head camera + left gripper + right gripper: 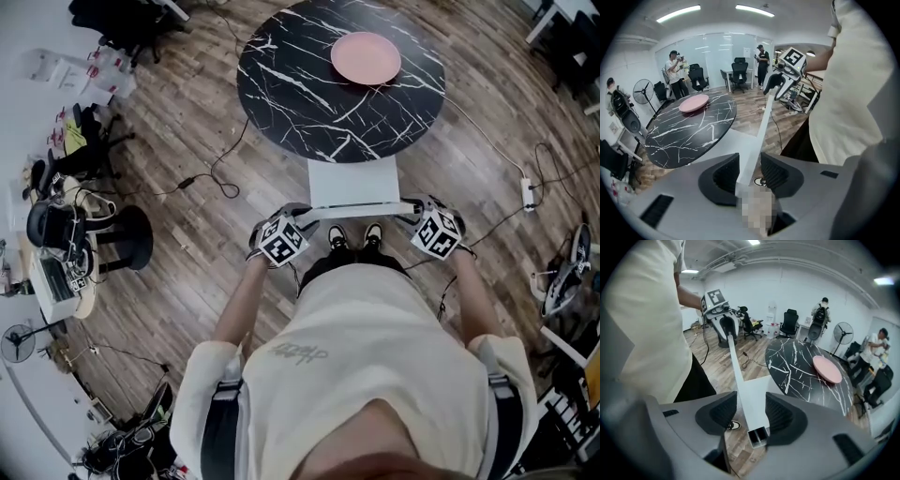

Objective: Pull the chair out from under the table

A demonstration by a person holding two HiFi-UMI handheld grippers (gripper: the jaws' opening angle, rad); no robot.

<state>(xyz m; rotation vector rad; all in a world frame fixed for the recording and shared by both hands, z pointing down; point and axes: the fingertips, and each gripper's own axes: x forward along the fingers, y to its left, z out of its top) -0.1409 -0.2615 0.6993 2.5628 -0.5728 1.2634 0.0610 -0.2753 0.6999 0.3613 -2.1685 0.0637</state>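
A white chair stands with its seat partly under the round black marble table. Its top rail runs across just in front of my feet. My left gripper straddles the rail's left end and my right gripper the right end. In the left gripper view the rail passes between the spread jaws of the left gripper. In the right gripper view the rail lies between the jaws of the right gripper, with a gap on one side. Both are open. A pink plate sits on the table.
Cables and a power strip lie on the wood floor right of the chair. A black stool and a cluttered desk stand at the left. Office chairs, a fan and several people are beyond the table.
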